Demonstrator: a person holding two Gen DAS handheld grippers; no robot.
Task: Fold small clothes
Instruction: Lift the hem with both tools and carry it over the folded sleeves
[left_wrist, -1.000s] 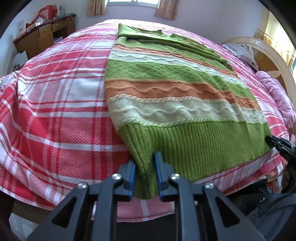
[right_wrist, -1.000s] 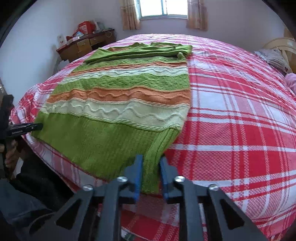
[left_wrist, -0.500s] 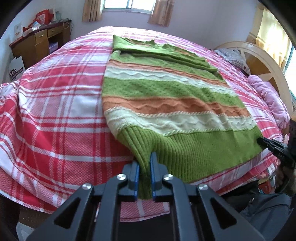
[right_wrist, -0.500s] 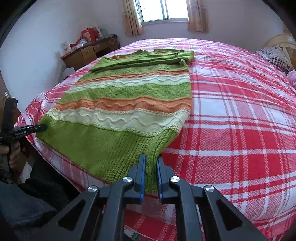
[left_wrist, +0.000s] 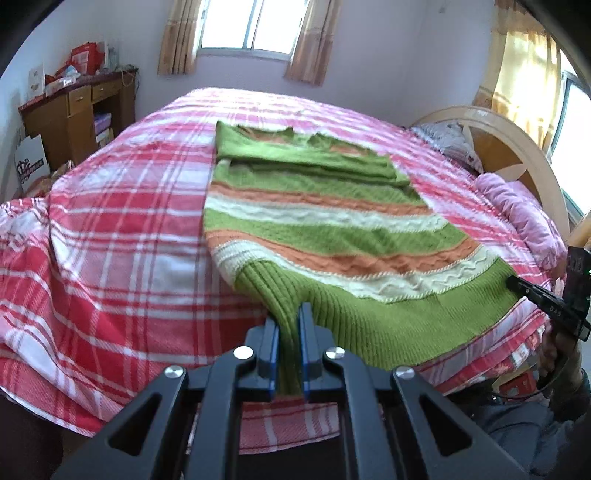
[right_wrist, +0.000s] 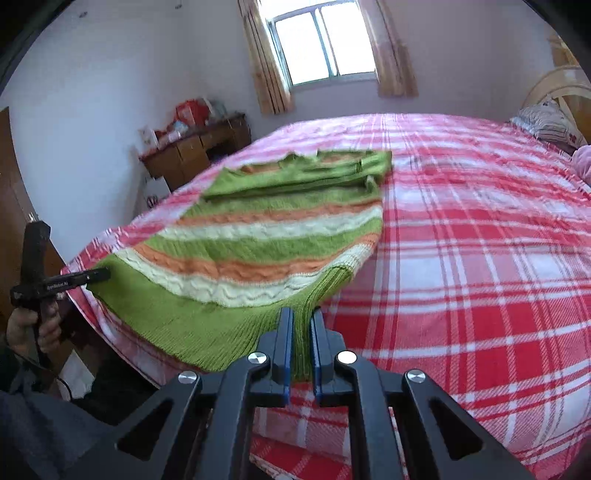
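A green, orange and cream striped knit sweater (left_wrist: 332, 236) lies on the bed, sleeves folded across its far end. My left gripper (left_wrist: 288, 317) is shut on the left corner of its green ribbed hem and lifts it off the bed. My right gripper (right_wrist: 301, 321) is shut on the right corner of the hem (right_wrist: 221, 325) and lifts it too. The sweater also shows in the right wrist view (right_wrist: 266, 236). Each gripper appears in the other's view, the right one (left_wrist: 517, 286) and the left one (right_wrist: 99, 275).
The bed has a red and white plaid cover (left_wrist: 122, 240) (right_wrist: 480, 258). A wooden desk (left_wrist: 74, 114) with clutter stands at the far left. A curved wooden headboard (left_wrist: 517, 147) and pillows are on the right. A window with curtains (right_wrist: 325, 48) is in the far wall.
Both grippers closed on the hem corners and rose, lifting the near edge of the sweater off the bed. The views tilted up, showing more of the room.
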